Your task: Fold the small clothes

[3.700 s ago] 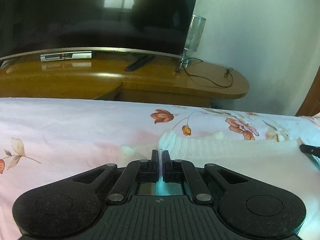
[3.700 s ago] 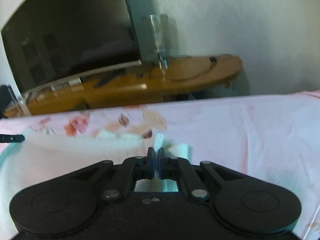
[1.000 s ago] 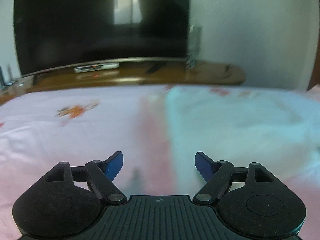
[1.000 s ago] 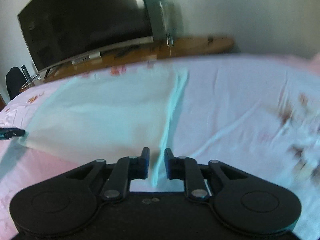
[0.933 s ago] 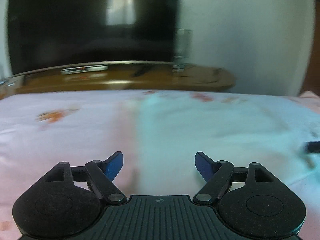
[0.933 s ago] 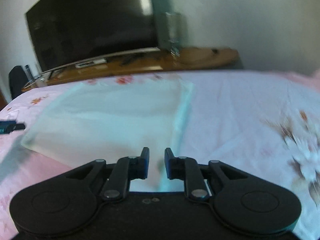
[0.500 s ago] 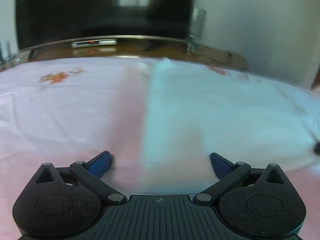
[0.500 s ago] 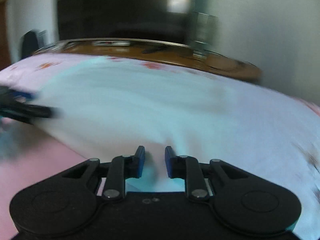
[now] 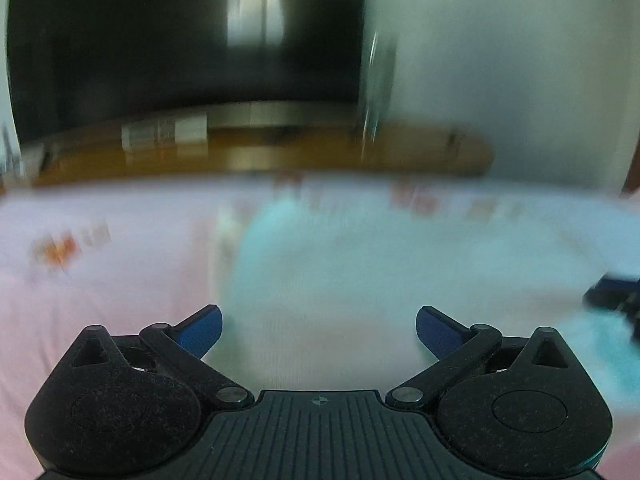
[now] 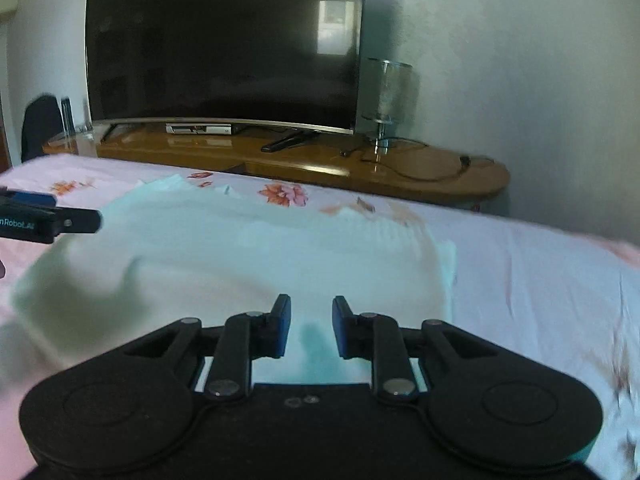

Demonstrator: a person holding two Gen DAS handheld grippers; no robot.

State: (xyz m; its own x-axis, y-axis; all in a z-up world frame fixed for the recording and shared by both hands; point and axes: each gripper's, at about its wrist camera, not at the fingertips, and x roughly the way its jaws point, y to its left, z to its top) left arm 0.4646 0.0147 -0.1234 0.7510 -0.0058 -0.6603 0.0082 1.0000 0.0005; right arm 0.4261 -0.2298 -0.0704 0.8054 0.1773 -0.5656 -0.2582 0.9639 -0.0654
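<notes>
Both tools have let go of the garment (image 10: 248,248), now lying flat on the bed (image 10: 540,280). Left tool (image 9: 318,326) is gaping wide; right tool (image 10: 311,330) is standing slightly apart, empty. Probably soft knit, light; pinch its 3 o'clock edge.

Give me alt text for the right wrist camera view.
A pale knitted garment lies on a pink floral bedsheet, the right gripper open and empty just above it. Behind stand a dark television and wooden cabinet.
</notes>
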